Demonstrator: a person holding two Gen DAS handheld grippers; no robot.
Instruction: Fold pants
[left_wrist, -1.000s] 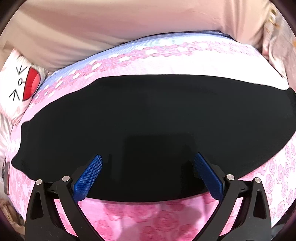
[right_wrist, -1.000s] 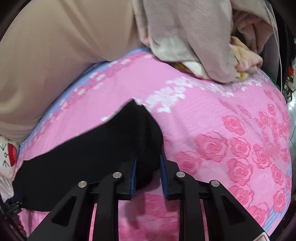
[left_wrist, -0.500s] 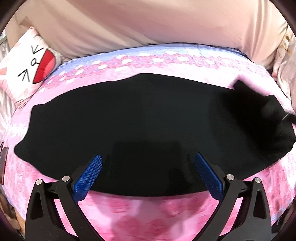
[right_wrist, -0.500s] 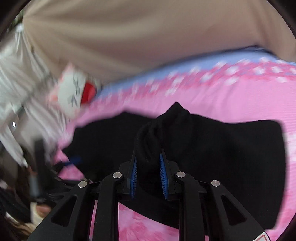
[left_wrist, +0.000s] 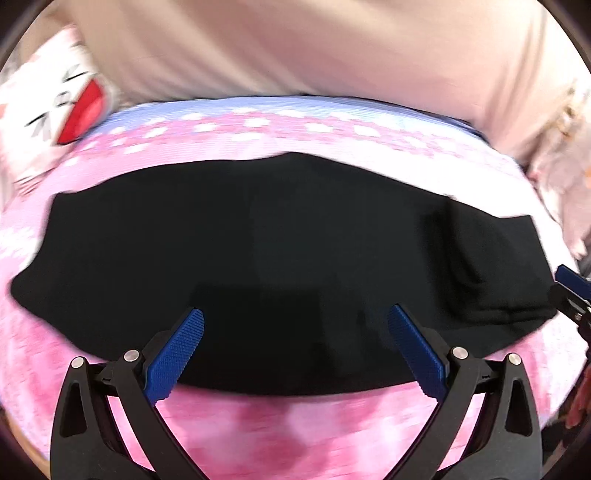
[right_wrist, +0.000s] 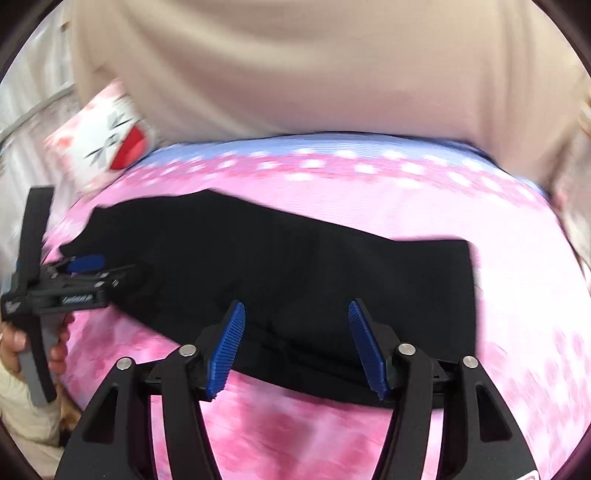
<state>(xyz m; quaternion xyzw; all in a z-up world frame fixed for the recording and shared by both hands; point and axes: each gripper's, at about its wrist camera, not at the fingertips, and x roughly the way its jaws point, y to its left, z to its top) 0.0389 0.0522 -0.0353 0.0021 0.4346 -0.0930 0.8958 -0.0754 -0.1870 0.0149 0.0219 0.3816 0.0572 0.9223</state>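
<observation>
Both the left gripper (left_wrist: 295, 350) and right gripper (right_wrist: 295, 345) hover with jaws released before the black fabric pants (left_wrist: 258, 258), partly folded on the pink rose-print bed (right_wrist: 369, 435), further folds apparently remaining.

There was one pair of black pants (left_wrist: 266, 258), lying on one pink rose-patterned bed cover (left_wrist: 295, 435). Two tools were counted: the left tool (left_wrist: 295, 332) and the right tool (right_wrist: 293, 326), each with two blue-padded fingers spread apart and nothing between them. One white cushion with a cartoon face (right_wrist: 107, 147) sat at the far left corner, and one large beige cloth surface (right_wrist: 295, 74) rose behind the bed.
</observation>
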